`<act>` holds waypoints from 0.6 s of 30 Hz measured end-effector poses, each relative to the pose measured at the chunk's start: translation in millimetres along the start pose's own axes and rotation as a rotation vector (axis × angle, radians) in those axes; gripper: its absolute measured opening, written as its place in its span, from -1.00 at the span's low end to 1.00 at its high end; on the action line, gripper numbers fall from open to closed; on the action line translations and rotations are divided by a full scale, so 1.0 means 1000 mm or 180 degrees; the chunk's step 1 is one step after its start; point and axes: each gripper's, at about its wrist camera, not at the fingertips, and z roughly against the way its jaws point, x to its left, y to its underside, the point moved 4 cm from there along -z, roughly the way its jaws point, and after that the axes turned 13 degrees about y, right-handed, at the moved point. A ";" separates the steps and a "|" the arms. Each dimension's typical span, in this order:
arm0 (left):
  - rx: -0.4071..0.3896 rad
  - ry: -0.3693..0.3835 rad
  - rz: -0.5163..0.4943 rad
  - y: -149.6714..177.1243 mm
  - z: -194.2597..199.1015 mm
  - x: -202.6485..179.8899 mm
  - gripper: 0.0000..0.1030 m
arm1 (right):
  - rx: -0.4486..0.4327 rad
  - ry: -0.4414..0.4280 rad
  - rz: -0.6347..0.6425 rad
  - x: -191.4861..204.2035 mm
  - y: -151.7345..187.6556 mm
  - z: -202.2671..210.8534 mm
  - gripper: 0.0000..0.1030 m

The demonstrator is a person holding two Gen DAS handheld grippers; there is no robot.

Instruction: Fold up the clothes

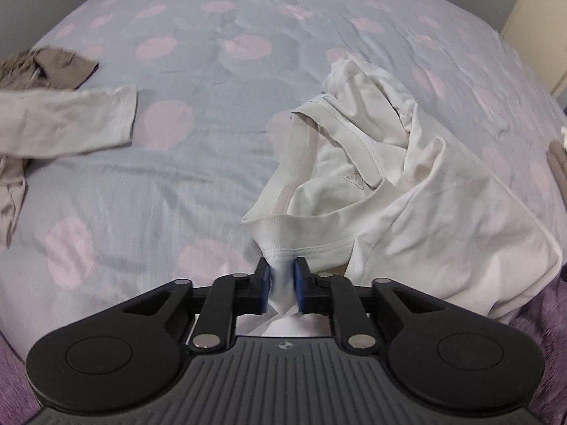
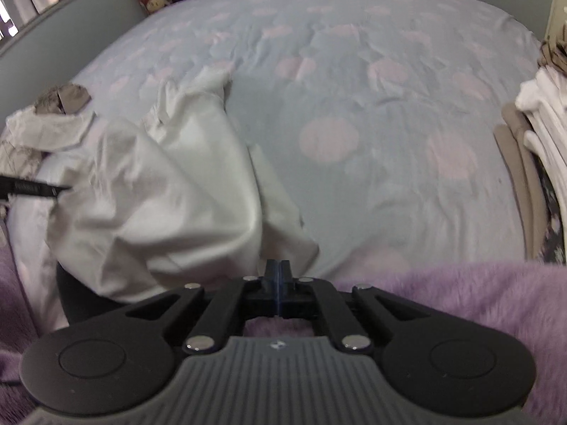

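A crumpled white shirt [image 1: 418, 184] lies on the bed's right half in the left wrist view. My left gripper [image 1: 282, 276] is shut on a bunch of its ribbed hem, white cloth squeezed between the blue pads. In the right wrist view the same white shirt [image 2: 170, 191] spreads left of centre. My right gripper [image 2: 278, 265] has its pads pressed together at the shirt's near edge, and creases run into the tips. A black part of the left gripper [image 2: 32, 189] shows at the far left.
The bed sheet [image 1: 212, 163] is pale blue with pink dots. A beige long-sleeved garment [image 1: 63, 120] and a brown piece [image 1: 67, 67] lie at the left. Folded clothes [image 2: 538, 120] are stacked at the right edge. A purple fuzzy sleeve [image 2: 443, 304] is near.
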 end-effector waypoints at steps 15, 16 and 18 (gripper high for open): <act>0.0298 0.0224 0.0435 0.004 -0.022 0.038 -0.08 | -0.0324 -0.0318 0.0864 0.061 -0.119 -0.046 -0.20; 0.0287 0.0256 0.0442 0.003 -0.025 0.039 -0.08 | -0.0320 -0.0347 0.0918 0.066 -0.125 -0.052 -0.19; 0.0260 0.0309 0.0451 0.000 -0.030 0.039 -0.09 | -0.0283 -0.0382 0.0962 0.076 -0.140 -0.068 -0.16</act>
